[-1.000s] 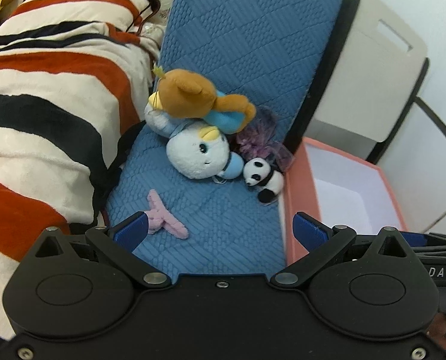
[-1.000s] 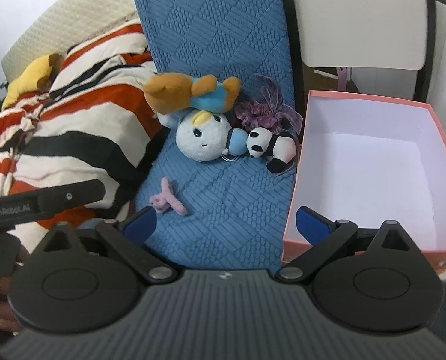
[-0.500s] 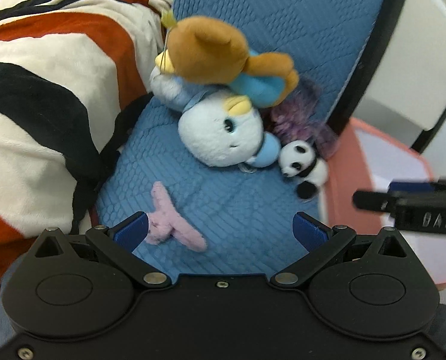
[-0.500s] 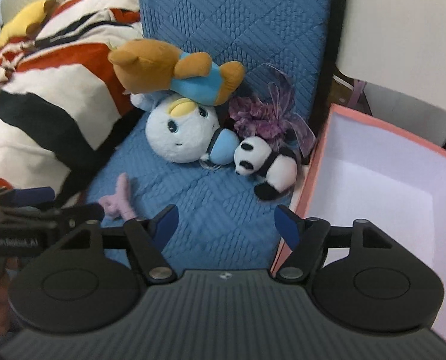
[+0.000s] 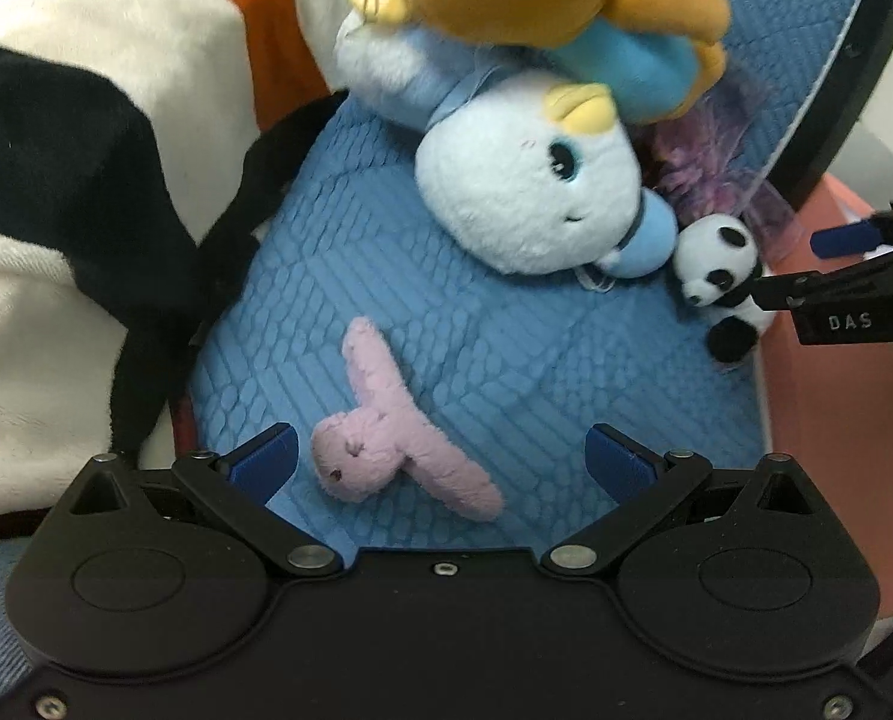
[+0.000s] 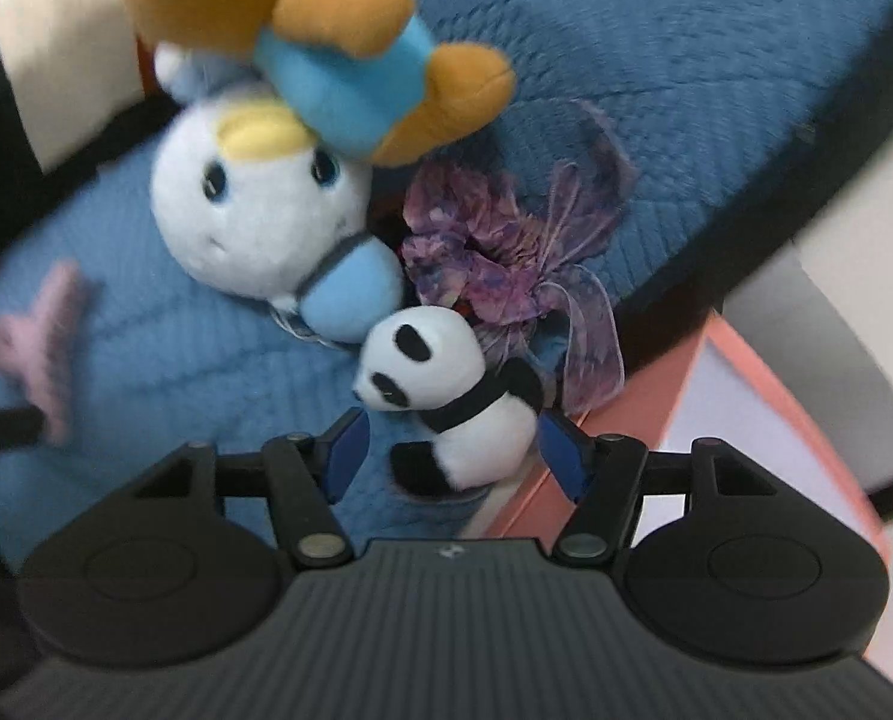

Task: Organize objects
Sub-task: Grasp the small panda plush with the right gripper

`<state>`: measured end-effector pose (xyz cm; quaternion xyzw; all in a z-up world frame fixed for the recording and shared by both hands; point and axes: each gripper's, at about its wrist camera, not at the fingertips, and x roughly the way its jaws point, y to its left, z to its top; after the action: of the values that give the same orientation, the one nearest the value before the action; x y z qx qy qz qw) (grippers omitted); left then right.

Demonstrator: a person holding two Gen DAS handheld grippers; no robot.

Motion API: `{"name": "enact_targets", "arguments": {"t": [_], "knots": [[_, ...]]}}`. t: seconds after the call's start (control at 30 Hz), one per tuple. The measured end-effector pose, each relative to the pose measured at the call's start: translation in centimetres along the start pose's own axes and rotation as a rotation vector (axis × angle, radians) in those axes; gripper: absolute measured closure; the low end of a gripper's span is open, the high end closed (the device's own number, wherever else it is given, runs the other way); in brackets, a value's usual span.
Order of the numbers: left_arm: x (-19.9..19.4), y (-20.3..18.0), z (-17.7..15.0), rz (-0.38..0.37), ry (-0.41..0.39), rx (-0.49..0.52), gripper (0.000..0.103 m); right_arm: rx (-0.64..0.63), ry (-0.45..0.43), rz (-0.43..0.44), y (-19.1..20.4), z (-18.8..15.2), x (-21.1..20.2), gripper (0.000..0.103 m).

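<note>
A small pink plush (image 5: 386, 426) lies on the blue quilted chair seat (image 5: 506, 360). My left gripper (image 5: 440, 462) is open, its fingers on either side of the pink plush, close above it. A small panda plush (image 6: 446, 396) lies at the seat's right edge. My right gripper (image 6: 452, 450) is open around the panda's body, not closed on it. The panda (image 5: 719, 282) and the right gripper also show in the left wrist view. A white-and-blue plush (image 6: 254, 222), a brown-and-blue plush (image 6: 338, 60) on top of it and a purple ribbon flower (image 6: 506, 264) lie behind.
A pink box (image 6: 746, 420) with a white inside stands right of the chair. A striped white, orange and black blanket (image 5: 86, 150) lies to the left of the seat. The blue chair back (image 6: 686, 60) rises behind the toys.
Both grippers have moved forward and down. The left now straddles the pink plush. The right has narrowed somewhat and come around the panda.
</note>
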<state>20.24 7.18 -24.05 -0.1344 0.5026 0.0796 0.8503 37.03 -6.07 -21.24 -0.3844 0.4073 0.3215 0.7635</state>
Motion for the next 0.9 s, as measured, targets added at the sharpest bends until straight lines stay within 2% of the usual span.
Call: {"name": "enact_targets", "arguments": {"t": [0.17,0.33,0.4,0.43,0.47,0.67,0.9], "knots": [[1.1,0.7,0.0,0.000,0.012,-0.038,0.001,-0.190,0.080,-0.039,0.6,0.4,3.1,0.039],[1.5,1.8,-0.1,-0.007,0.033,-0.091,0.001,-0.303,0.111,-0.046,1.0,0.7,4.9,0.039],[1.4,2.1,-0.2,-0.006,0.025,-0.107,0.001,-0.327,0.119,-0.036,1.2,0.7,5.3,0.046],[1.3,2.2,-0.2,0.005,0.020,-0.120,0.001,-0.324,0.122,-0.029,1.2,0.8,5.4,0.054],[1.3,2.4,-0.3,0.005,0.020,-0.123,0.001,-0.310,0.124,-0.017,1.1,0.8,5.5,0.059],[0.9,2.4,-0.5,0.006,0.017,-0.133,0.001,-0.174,0.112,0.023,-0.2,0.3,4.1,0.061],[0.6,1.8,-0.3,-0.004,0.013,-0.129,0.001,0.125,0.051,0.133,-2.3,-1.3,-1.6,0.061]]}}
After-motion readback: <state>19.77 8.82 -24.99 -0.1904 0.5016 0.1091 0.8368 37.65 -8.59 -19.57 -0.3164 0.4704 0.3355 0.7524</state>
